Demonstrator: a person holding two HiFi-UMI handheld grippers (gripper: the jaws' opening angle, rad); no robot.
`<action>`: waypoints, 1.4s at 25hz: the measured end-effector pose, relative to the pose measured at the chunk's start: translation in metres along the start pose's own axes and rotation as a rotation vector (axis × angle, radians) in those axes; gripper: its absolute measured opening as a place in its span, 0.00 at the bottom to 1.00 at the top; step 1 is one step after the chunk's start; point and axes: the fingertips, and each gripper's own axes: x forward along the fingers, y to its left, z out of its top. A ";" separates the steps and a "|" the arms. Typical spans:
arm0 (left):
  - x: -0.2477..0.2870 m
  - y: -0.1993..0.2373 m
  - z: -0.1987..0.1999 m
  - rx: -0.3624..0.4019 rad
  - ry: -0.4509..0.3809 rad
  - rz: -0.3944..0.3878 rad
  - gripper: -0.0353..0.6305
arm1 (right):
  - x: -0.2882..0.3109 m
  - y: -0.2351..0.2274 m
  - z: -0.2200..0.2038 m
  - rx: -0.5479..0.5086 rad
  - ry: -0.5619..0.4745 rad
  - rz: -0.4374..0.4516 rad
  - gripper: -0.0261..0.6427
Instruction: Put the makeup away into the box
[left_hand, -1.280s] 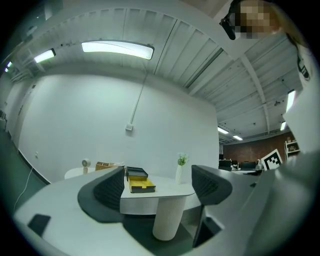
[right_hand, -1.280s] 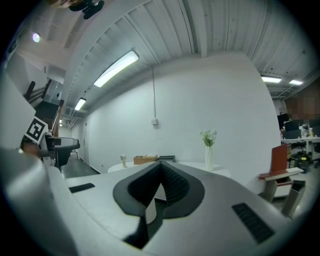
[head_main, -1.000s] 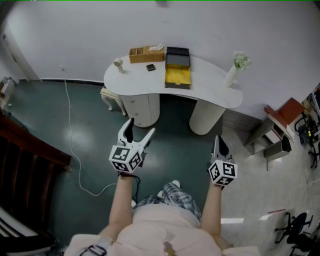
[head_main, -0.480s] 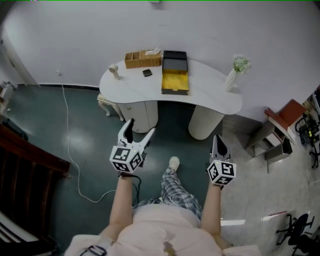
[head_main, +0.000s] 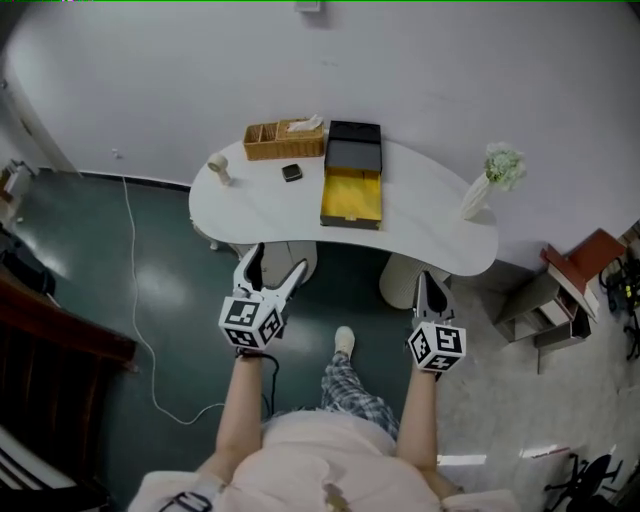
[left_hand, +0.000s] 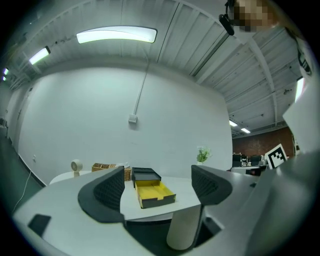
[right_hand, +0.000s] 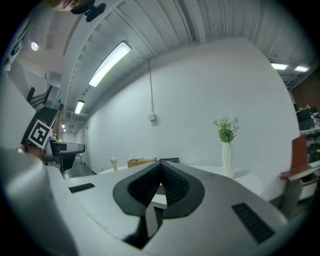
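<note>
Table nearer than before | one box | left gripper spread, right gripper clenched, both empty

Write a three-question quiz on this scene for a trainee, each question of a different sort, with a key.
1. True or false: the left gripper has its jaws together.
2. The open drawer of the box is lined in: A red, B yellow, C blue.
3. Fill in: in the head view, the vase stands at the table's ___ end.

Key: 1 false, the jaws stand apart with nothing between them; 2 B; 3 right.
</note>
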 end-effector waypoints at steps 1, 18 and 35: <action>0.017 0.007 0.002 0.003 0.003 0.011 0.66 | 0.019 -0.005 0.002 0.000 0.004 0.009 0.06; 0.254 0.141 0.010 0.021 0.038 0.180 0.66 | 0.319 -0.038 0.031 -0.020 0.082 0.174 0.06; 0.337 0.241 -0.041 0.013 0.229 0.314 0.65 | 0.439 0.011 0.016 -0.055 0.145 0.283 0.06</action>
